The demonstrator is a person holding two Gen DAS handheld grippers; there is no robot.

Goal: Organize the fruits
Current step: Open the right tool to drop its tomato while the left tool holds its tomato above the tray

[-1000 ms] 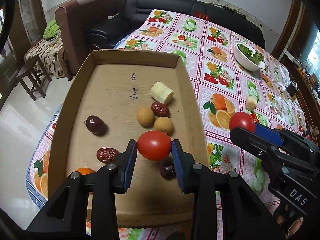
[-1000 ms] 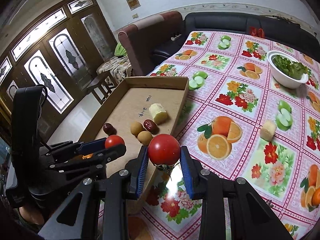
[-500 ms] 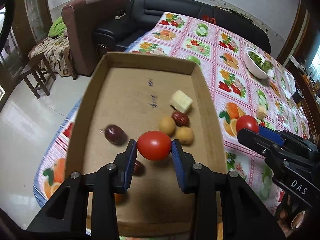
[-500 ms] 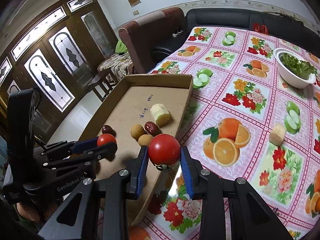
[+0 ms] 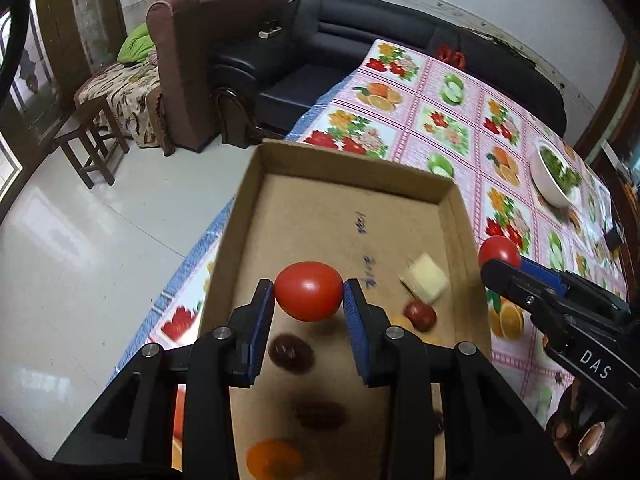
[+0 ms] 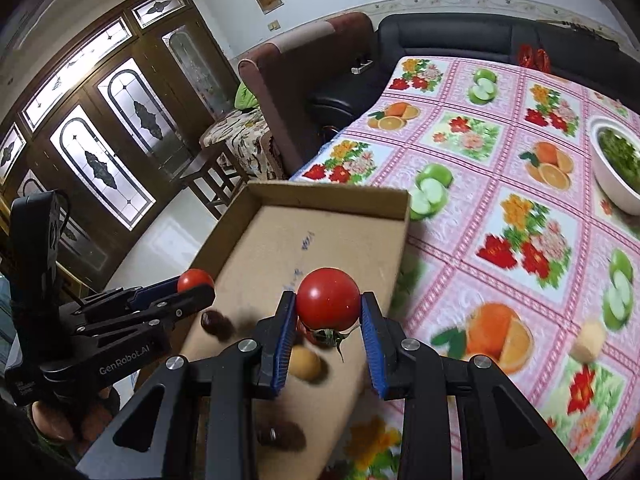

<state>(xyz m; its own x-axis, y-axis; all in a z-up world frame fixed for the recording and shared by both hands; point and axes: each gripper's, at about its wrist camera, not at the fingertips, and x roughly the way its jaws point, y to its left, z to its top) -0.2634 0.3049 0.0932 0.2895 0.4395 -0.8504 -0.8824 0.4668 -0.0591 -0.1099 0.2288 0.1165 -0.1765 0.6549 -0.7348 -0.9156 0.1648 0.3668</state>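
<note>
Stem [image 6: 334,336] under right tomato [image 6: 328,298] shows rightward only

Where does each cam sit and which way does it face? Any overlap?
Left wrist: on the left gripper, angled down into the cardboard tray; its fingers clamp a tomato; right gripper enters at right, fingertips of a hand below it.
Right wrist: on the right gripper, angled down at tray edge and tablecloth; clamps its stemmed tomato; left gripper at left.
Shared: tray, both tomatoes, white bowl, sofa.
</note>
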